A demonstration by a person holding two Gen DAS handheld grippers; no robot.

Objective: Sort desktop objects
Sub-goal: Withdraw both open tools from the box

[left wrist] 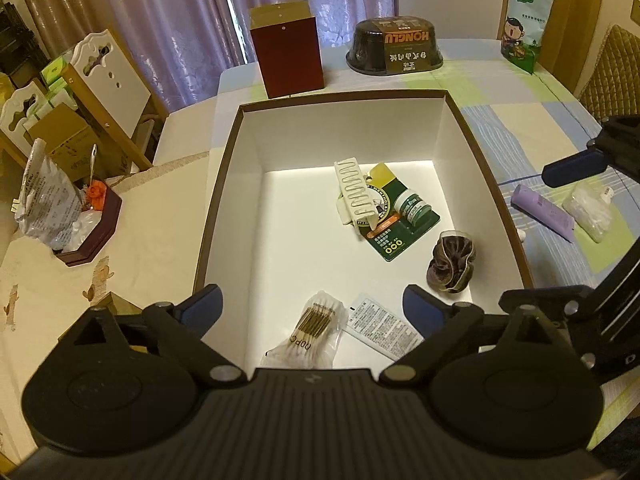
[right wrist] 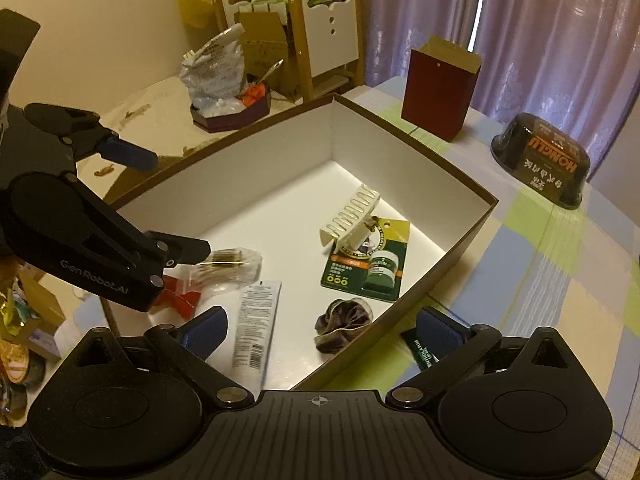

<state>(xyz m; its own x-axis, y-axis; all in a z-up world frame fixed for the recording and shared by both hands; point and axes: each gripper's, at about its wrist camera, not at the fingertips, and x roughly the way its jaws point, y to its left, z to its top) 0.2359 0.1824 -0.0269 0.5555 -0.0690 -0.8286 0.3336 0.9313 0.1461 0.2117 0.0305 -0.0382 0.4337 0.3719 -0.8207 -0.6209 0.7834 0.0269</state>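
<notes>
Your left gripper (left wrist: pixel 312 304) spread wide and empty over the box's (left wrist: pixel 224 184) near end, cotton-swab packet (left wrist: pixel 316 328) right below, sticks pointing away from you, white tube (left wrist: pixel 380 326) beside it, scrunchie (left wrist: pixel 450 262), hair clip (left wrist: pixel 356 194), balm card (left wrist: pixel 400 220) beyond, your right gripper (right wrist: pixel 320 324) likewise agape straddling the box wall, purple tube (left wrist: pixel 544 212) outside on the tablecloth (left wrist: pixel 560 112).

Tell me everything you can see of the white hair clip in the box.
The white hair clip is a glossy, plastic-looking claw clip with a row of long curved teeth. It lies tilted inside the white-lined box, toward its far right part, propped on the green blister card and overlapping its upper left corner. Neither gripper touches it.
</notes>
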